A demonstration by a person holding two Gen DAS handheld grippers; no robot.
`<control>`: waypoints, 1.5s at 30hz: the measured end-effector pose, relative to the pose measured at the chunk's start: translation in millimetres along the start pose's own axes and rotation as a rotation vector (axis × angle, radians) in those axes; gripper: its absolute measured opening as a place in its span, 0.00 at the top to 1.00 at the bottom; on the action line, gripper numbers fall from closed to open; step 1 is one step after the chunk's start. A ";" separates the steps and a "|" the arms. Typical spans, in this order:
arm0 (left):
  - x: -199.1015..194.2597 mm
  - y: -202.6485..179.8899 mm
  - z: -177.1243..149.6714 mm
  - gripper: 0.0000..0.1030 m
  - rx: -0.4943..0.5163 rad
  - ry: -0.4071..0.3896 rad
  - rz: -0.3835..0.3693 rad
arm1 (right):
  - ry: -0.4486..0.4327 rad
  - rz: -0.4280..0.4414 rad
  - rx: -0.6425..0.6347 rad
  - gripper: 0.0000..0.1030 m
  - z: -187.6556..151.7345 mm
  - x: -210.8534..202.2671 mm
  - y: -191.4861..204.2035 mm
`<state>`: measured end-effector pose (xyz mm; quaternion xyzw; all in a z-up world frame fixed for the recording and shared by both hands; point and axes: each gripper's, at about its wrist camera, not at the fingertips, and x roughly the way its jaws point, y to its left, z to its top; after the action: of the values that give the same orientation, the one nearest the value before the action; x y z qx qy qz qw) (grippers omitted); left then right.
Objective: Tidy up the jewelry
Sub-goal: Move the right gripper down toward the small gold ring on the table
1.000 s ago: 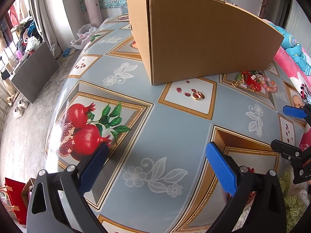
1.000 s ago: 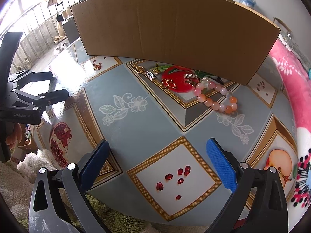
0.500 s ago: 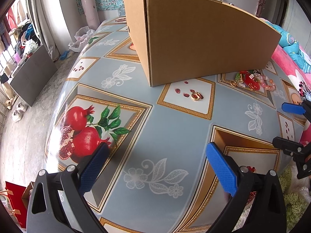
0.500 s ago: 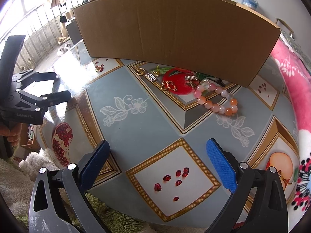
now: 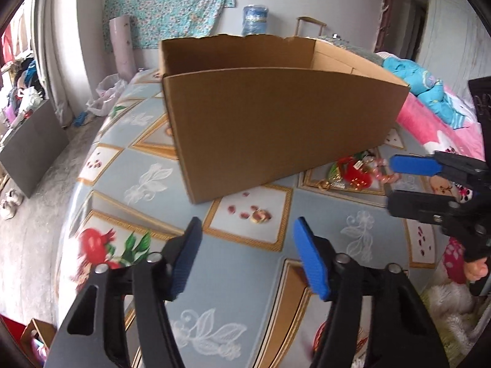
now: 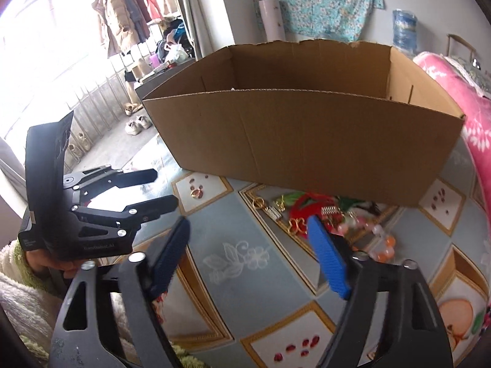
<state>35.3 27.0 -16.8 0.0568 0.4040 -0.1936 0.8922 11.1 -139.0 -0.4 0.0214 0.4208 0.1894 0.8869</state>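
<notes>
Bedroom table (image 6: 245, 279), pomegranate-print oilcloth | small gold-and-bead jewelry pile (image 6: 325, 217) at 12 o'clock before brown cardboard box (image 6: 307, 141) | light, slippery, tangly; pinch one piece | left tongs (image 5: 245, 257), right tongs (image 6: 248, 257) released, empty

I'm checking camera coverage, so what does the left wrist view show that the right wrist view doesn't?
Only the left wrist view shows the grey cabinet on the floor and the blue bedding.

Only the right wrist view shows the hanging coats by the window and shoes on the floor.

Both show the cardboard box, the jewelry pile, the small gold ring and both open hand-held grippers, left and right.
</notes>
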 end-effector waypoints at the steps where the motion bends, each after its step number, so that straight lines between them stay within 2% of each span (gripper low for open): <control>1: 3.7 -1.3 2.7 0.51 0.010 0.003 -0.015 | 0.006 0.005 0.001 0.44 1.5 3.8 -0.5; 2: 5.8 -2.2 4.3 0.53 0.018 0.004 -0.024 | 0.015 0.012 0.002 0.53 4.3 9.6 -1.3; 4: 10.2 -4.8 7.4 0.57 0.035 0.002 -0.030 | 0.037 0.022 0.003 0.62 7.5 19.6 -0.7; 8: 13.3 -6.9 7.5 0.58 0.058 -0.006 -0.037 | 0.069 0.018 -0.001 0.68 13.3 36.5 1.7; 12: 13.5 -10.0 5.6 0.58 0.072 -0.010 -0.041 | 0.098 -0.005 -0.029 0.70 15.0 47.2 5.7; 24: 14.2 -4.0 0.0 0.59 0.068 -0.012 -0.058 | 0.151 -0.073 -0.112 0.79 22.4 66.6 18.7; 26: 12.8 -2.2 -1.1 0.59 0.068 -0.014 -0.060 | 0.160 -0.076 -0.124 0.83 24.3 68.7 21.5; 37: 10.4 2.0 -4.2 0.59 0.056 -0.016 -0.063 | 0.168 -0.056 -0.106 0.83 42.2 68.9 34.1; 45: 10.7 4.2 -2.5 0.59 0.057 -0.021 -0.068 | 0.197 -0.034 -0.057 0.81 38.9 68.3 16.1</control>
<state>41.6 28.3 -26.6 0.0666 0.3906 -0.2357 0.8874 74.5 -95.1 -22.5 -0.0299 0.5008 0.1876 0.8444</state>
